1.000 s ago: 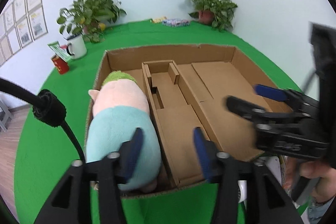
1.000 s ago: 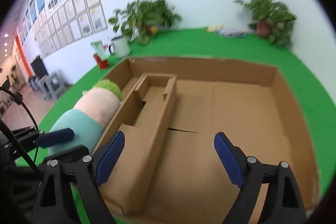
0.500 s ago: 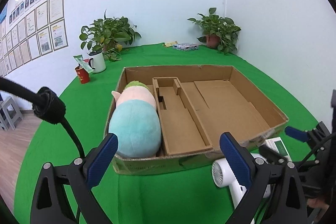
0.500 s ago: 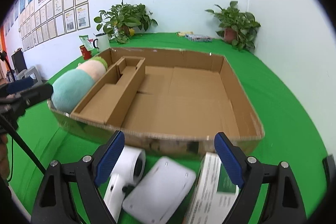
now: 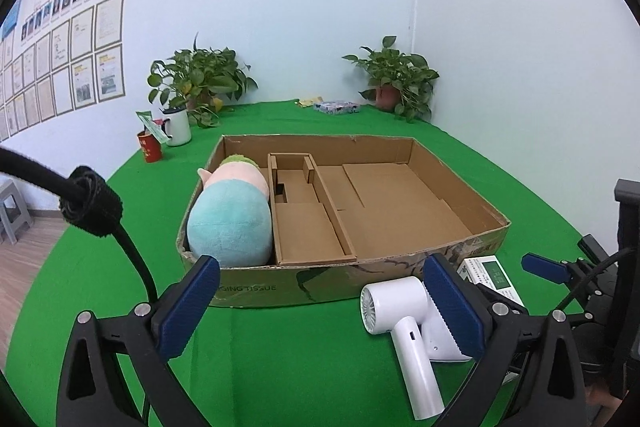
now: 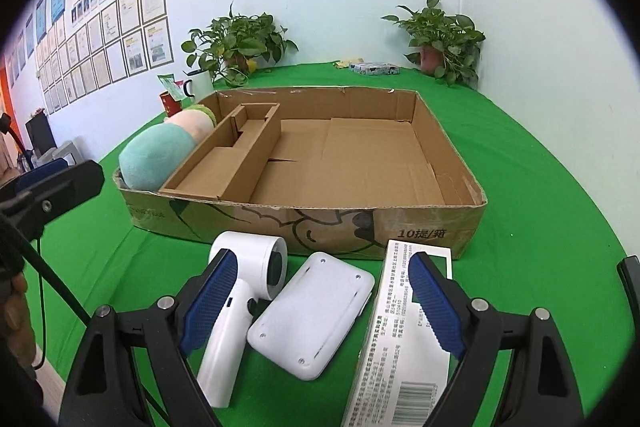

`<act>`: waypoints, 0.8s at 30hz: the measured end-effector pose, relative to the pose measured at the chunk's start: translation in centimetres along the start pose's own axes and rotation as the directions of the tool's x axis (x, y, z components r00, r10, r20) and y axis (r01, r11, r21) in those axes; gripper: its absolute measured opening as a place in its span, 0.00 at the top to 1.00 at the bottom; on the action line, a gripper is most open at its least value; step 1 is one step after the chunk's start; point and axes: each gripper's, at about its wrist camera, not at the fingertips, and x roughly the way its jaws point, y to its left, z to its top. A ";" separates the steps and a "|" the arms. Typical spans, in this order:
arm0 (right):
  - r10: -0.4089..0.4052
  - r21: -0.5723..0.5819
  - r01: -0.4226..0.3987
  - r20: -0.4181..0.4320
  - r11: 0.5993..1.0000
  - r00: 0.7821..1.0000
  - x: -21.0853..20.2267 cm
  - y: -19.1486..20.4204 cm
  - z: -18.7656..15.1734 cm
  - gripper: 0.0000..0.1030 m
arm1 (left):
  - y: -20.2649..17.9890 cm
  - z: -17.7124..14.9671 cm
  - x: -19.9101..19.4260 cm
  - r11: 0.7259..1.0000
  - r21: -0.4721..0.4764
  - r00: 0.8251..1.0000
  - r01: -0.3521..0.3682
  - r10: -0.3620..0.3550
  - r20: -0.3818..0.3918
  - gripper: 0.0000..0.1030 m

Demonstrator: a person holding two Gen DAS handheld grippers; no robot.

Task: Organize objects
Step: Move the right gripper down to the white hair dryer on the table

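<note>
The left tongs (image 5: 320, 307) have just been opening and stand spread with nothing between them, short of the cardboard box (image 5: 460, 183) on the green bench (image 5: 280, 367). A plush toy (image 5: 230, 219) lies in the box's compartment at 9 o'clock. The right tongs (image 6: 320, 301) are spread above a white hair dryer (image 6: 240, 291), a white flat device (image 6: 312, 315) and a printed carton (image 6: 400, 339), which lie at the box's 6 o'clock side.

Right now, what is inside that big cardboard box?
A plush toy lies in the left part of the cardboard box, beside a cardboard insert with empty compartments. The right part is bare. Whatever is under the toy or the insert is hidden.
</note>
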 end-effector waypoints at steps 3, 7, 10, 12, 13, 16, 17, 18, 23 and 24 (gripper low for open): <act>-0.004 -0.031 0.005 0.021 0.999 1.000 -0.6 0.7 -0.2 0.15 | -0.1 -0.4 -0.5 1.000 -0.019 1.000 -0.024 0.024 0.016 0.01; -0.019 -0.060 0.018 -0.005 0.998 1.000 0.0 1.3 -0.9 0.46 | 0.3 -1.1 -0.5 0.998 -0.056 1.000 -0.029 0.029 0.007 0.21; -0.046 -0.060 0.043 -0.045 0.997 0.998 0.7 1.4 -1.4 0.85 | 0.5 -1.5 1.0 0.999 -0.044 0.996 0.026 -0.029 -0.081 0.74; -0.029 -0.052 0.027 -0.056 0.998 0.998 0.8 1.3 -1.6 0.86 | 0.8 -1.8 2.0 0.995 -0.068 0.989 0.077 -0.085 -0.121 0.78; -0.026 -0.052 0.023 -0.053 0.998 0.998 0.8 1.3 -1.7 0.86 | 0.8 -2.0 2.3 0.994 -0.070 0.989 0.080 -0.088 -0.117 0.78; -0.005 -0.059 0.002 -0.048 0.998 0.999 0.6 1.2 -1.8 0.52 | 0.9 -2.1 2.7 0.995 -0.079 0.992 0.068 -0.075 -0.101 0.40; 0.008 -0.056 -0.011 -0.048 0.998 0.999 0.6 1.2 -1.8 0.14 | 1.1 -2.1 2.9 0.992 -0.098 0.992 0.077 -0.086 -0.093 0.12; 0.032 -0.050 -0.035 -0.046 0.998 0.998 0.6 1.1 -1.8 0.05 | 1.3 -2.1 2.9 0.989 -0.119 0.992 0.093 -0.102 -0.077 0.05; 0.093 -0.125 -0.106 -0.103 0.987 0.990 0.9 2.0 -2.5 0.01 | 1.6 -2.2 4.8 0.976 -0.137 0.971 0.168 -0.188 -0.145 0.02; 0.101 -0.137 -0.115 -0.109 0.984 0.989 0.9 2.2 -2.8 0.01 | 1.6 -2.4 5.3 0.973 -0.145 0.965 0.179 -0.202 -0.167 0.02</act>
